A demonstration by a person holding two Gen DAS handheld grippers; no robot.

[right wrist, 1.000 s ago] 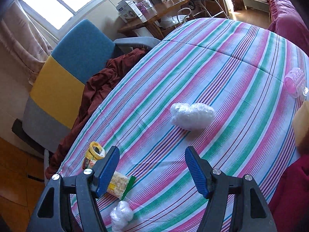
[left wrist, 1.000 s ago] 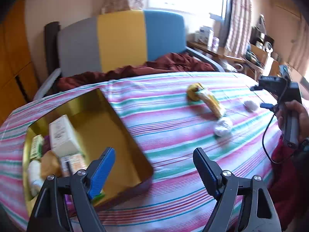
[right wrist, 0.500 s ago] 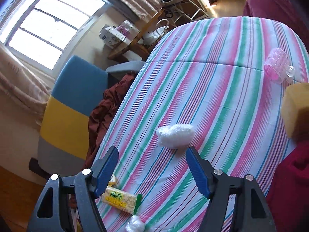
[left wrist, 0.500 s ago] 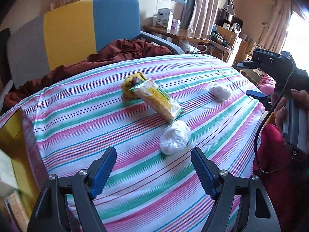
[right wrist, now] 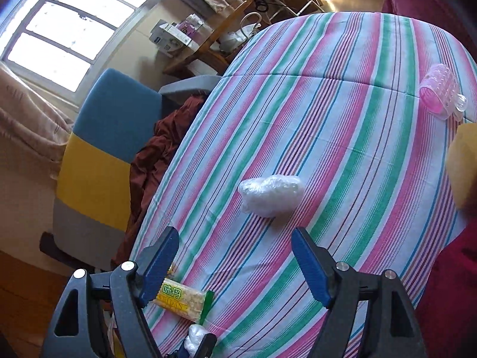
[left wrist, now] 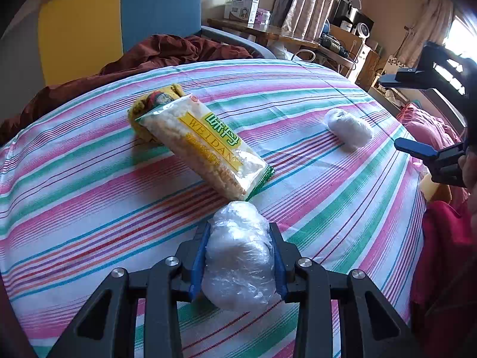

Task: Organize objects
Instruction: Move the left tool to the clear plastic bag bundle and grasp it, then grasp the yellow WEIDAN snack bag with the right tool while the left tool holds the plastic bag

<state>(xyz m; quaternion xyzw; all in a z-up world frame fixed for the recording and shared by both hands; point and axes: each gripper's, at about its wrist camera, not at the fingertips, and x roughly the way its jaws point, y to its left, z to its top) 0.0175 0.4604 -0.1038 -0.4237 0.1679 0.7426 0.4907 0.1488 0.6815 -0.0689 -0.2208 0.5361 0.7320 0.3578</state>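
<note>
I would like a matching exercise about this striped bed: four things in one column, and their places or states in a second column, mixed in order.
Things:
1. near white plastic-wrapped bundle
2. far white plastic-wrapped bundle
3. clear yellow-labelled snack packet
4. pink ribbed plastic roller

Places or states:
A. leaning on a yellow pouch
B. near the bed's far right edge
C. clamped between the left gripper's fingers
D. lying free ahead of the open right gripper

Pairs: 1-C, 2-D, 3-A, 4-B
</note>
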